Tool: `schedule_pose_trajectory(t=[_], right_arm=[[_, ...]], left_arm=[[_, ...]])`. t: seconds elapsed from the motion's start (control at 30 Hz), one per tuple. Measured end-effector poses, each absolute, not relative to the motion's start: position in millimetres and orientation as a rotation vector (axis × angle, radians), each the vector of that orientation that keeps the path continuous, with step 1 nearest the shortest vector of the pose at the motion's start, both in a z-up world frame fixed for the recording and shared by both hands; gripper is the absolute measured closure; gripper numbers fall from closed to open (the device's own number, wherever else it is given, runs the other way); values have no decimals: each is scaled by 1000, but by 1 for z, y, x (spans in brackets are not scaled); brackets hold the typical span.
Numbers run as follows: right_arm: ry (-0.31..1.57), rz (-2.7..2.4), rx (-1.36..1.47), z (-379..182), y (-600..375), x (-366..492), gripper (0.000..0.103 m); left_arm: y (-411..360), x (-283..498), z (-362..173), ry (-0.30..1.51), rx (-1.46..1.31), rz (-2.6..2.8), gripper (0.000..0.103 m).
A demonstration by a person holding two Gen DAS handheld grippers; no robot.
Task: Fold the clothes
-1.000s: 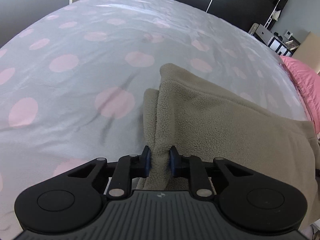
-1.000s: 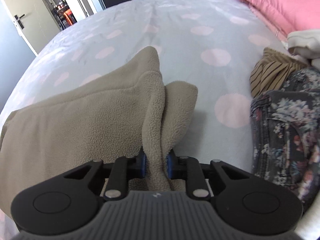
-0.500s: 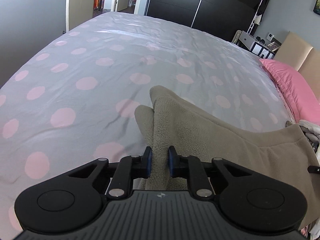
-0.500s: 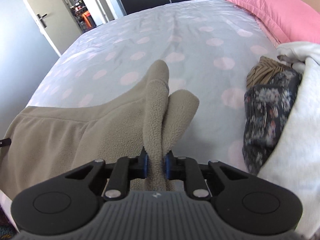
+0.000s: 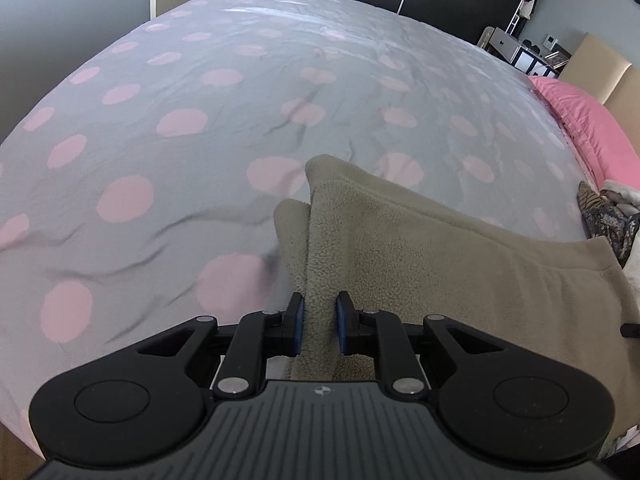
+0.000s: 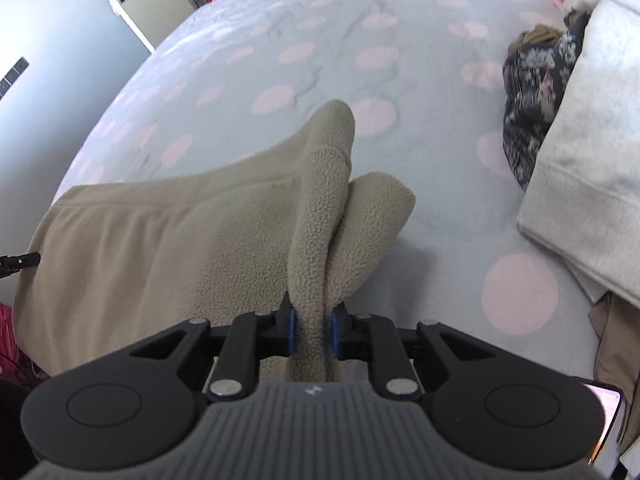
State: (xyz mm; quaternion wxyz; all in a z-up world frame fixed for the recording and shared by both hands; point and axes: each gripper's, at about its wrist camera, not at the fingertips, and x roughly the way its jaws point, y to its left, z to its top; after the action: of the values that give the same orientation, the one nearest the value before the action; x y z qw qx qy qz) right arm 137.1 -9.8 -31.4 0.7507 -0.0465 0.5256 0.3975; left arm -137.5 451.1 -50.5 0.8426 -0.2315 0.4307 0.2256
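Left claw [image 5: 319, 330] clamped on one corner of the beige fleece garment [image 5: 460, 264]; right claw [image 6: 311, 334] clamped on another corner [image 6: 320, 216]. Garment hangs stretched between both claws above the grey bed cover with pink dots [image 5: 180, 120]. Dark floral garment [image 6: 532, 80] and white sweatshirt [image 6: 588, 160] lie on bed at right.

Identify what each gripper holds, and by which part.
Both hold the beige fleece garment: the left gripper and right gripper each have their jaws shut on a bunched corner at opposite ends.
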Motion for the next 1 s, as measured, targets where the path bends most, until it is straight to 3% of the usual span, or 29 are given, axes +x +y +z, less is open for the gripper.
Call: schedule_pose_trajectory(t=[0.27,0.4,0.57,0.7,0.77,0.8,0.9,0.93,1.0], right_arm=[[1223,841,-141,-69,2,147,82],[1228,837,-113,-78,2,149,75],[1191,847,-93,-77,-2,147,69],[1052,862,-139,-67,-5,141,65],[958,870,-180,-59,-5,138,51],[904,851,-190,-53,-5,136,36],[759,793,-207,-34,-5,133,30],[753,778,-192,-28,-6,135,20],[751,747,-155,-18,-11,138,14]], left_arm=[[454,-136,-93,1016,-443,488,86],[454,-137,-97,1017,-455,488,82],[456,-149,-83,921,-449,557,77],[457,-161,-62,770,-389,666,76],[459,-170,-52,668,-363,694,76],[459,-174,-47,626,-346,696,76],[458,-172,-39,626,-292,692,67],[458,-170,-37,635,-284,694,58],[461,-165,-39,680,-306,669,56]])
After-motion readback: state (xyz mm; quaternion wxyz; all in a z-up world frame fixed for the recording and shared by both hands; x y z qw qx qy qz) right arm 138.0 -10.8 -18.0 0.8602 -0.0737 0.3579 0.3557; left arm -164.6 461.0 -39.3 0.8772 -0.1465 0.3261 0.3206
